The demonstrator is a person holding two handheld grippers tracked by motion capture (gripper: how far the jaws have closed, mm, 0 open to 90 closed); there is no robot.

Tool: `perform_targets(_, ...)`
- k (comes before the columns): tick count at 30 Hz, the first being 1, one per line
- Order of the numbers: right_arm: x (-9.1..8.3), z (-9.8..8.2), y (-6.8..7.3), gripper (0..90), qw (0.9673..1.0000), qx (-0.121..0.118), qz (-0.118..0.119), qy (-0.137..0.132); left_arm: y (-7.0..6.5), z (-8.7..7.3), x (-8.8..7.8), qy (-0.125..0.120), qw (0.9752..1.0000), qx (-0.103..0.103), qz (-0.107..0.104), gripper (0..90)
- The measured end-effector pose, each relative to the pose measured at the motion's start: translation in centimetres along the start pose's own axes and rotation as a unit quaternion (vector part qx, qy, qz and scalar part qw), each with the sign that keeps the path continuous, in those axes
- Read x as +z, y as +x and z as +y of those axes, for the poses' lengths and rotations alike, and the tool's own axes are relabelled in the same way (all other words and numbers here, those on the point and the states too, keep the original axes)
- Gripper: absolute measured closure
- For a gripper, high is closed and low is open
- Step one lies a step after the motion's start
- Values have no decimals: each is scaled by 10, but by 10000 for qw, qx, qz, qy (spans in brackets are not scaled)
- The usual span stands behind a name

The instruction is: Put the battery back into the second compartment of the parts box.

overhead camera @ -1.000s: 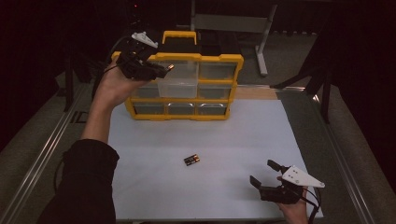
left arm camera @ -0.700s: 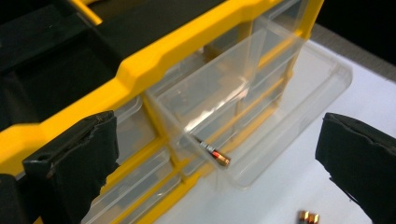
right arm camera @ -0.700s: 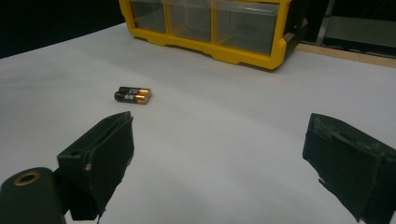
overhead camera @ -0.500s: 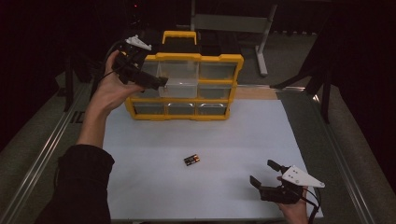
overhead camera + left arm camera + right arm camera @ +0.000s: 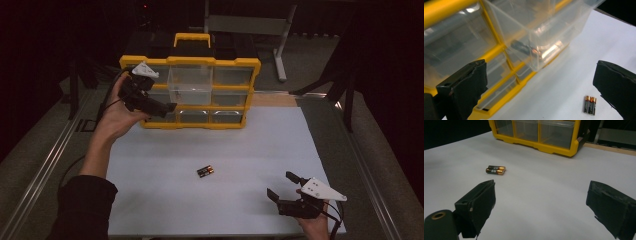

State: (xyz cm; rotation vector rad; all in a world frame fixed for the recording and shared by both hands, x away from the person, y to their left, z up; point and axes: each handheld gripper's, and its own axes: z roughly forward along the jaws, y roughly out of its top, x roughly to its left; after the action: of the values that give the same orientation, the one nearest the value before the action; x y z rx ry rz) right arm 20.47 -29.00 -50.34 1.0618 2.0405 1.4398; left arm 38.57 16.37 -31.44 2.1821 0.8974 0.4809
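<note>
**Batteries lay loose ahead of both open grippers**

The pair of AA batteries (image 5: 205,171) lay side by side on the white table (image 5: 260,150), touching each other, well apart from either gripper. In the left gripper view they sat low and just inside the right-hand jaw (image 5: 589,105); in the right gripper view they lay ahead of the jaws and off toward the left-hand one (image 5: 495,170).

The left gripper (image 5: 167,107) was raised in front of the yellow drawer organizer (image 5: 190,61), its jaws spread wide and holding nothing. Beyond and between those jaws stood a clear plastic drawer (image 5: 541,32) pulled out from the cabinet, with a small dark item (image 5: 524,47) inside, possibly another battery, though the glare made it hard to tell.

The right gripper (image 5: 285,192) rested low near the table's front edge, jaws likewise parted and empty.

The batteries would probably handle as small, stiff, fairly dense cylinders with a smooth wrapped skin, so they could roll or squirt out of a glancing pinch. The safest hold seemed to be across both bodies at mid-length, the jaws closing on the long sides so the two stayed pressed together; a grip by the ends would likely let them pivot apart
</note>
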Motion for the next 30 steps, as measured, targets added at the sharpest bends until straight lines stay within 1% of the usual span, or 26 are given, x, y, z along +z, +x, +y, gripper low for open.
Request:
perform_targets(4, 0, 0, -1, 83, 10000, -27, -2, -11, -4, -10, 8, -10, 10000, -4, -60, 4)
perform_targets(5, 0, 0, -1, 83, 10000, -15, -9, -12, -6, -12, 10, 13, 10000, 24, -51, 5)
perform_targets(7, -1, 0, -1, 83, 10000, 0, -7, -16, -9, -16, 12, -26, 9999, 97, 20, 20)
perform_targets(8, -1, 0, -1, 83, 10000, -1, -7, -14, -10, -18, 13, -29, 9999, 110, 4, 35)
perform_targets(9, -1, 0, -1, 83, 10000, 4, -4, -16, -12, -20, 15, -8, 9999, 102, -17, 35)
perform_targets(11, -1, 0, 0, 83, 10000, -16, 1, -9, -14, -24, 21, 130, 9998, 155, -37, 30)
perform_targets(14, 0, 0, 0, 83, 10000, -36, -3, -8, -18, -31, 28, 249, 9995, 198, -73, 27)
perform_targets(18, -1, 0, -1, 83, 10000, -15, 0, -6, -23, -39, 34, 283, 9992, 254, -116, 31)
perform_targets(22, 0, 0, -1, 83, 10000, -32, 10, -9, -28, -47, 42, 429, 9983, 326, -217, 35)
perform_targets(27, 0, 0, 0, 83, 10000, -19, 17, 5, -31, -56, 52, 543, 9975, 329, -321, 35)
perform_targets(30, 0, 0, 0, 83, 10000, -7, 16, 6, -34, -61, 57, 568, 9972, 329, -356, 38)
